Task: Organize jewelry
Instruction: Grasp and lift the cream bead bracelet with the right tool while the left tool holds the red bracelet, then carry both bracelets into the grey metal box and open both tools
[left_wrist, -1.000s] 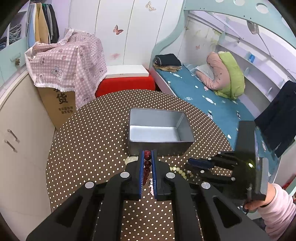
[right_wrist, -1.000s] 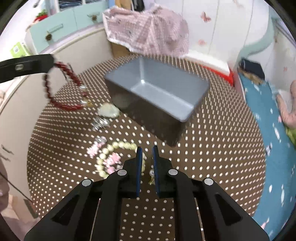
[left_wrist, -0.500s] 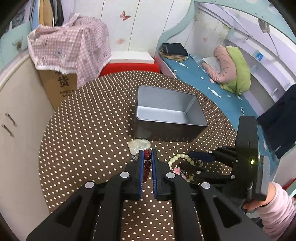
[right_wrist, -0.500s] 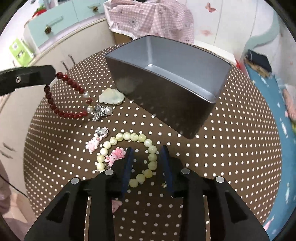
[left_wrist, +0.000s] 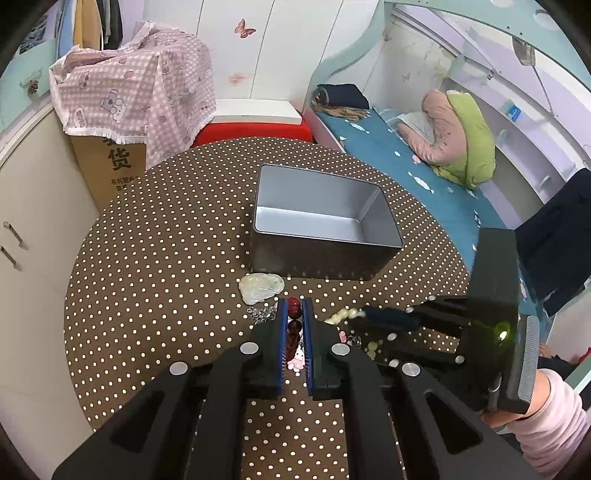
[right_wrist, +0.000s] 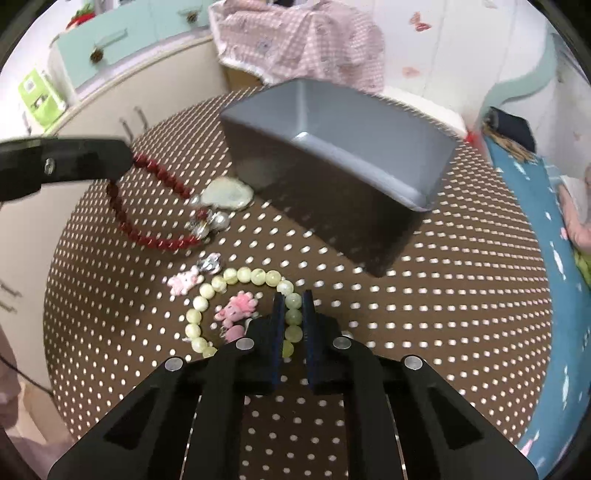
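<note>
Surface: round table under a brown cloth with white polka dots (left_wrist: 155, 258). Room: child's bedroom, white wardrobe doors with butterfly stickers at the far wall, a bed with teal bedding (left_wrist: 399, 162) on the right, cream cabinets on the left, and a cardboard box draped in pink checked cloth (left_wrist: 136, 96) far left.

An open rectangular grey metal tin (left_wrist: 325, 221) is sitting at the table centre. Just near of it a pale green carved jade pendant (left_wrist: 260, 288) is lying flat, with a small silver chain cluster (left_wrist: 262, 314) beside it.

The left gripper (left_wrist: 294, 314) is clenching a dark red bead bracelet (right_wrist: 155, 206); the loop is hanging from the closed fingers, its lower end touching the cloth near the silver and pearl charms (right_wrist: 207, 221). The right gripper (right_wrist: 293, 306) is closing on a pale green bead bracelet (right_wrist: 236, 295) lying on the cloth, 1 side of the loop sitting between the fingers. A pink rabbit charm (right_wrist: 184, 282) and a pink flower-like charm (right_wrist: 238, 308) are lying by that bracelet, the second inside the loop.

Versus 0.5 s ago: the right gripper's fingers were spread over the bracelet and are now narrowed around its beads. The left gripper is holding lower and nearer, the red loop now reaching the table.

Writing: the box is showing the large character "货"; the smaller print below is unreadable.
</note>
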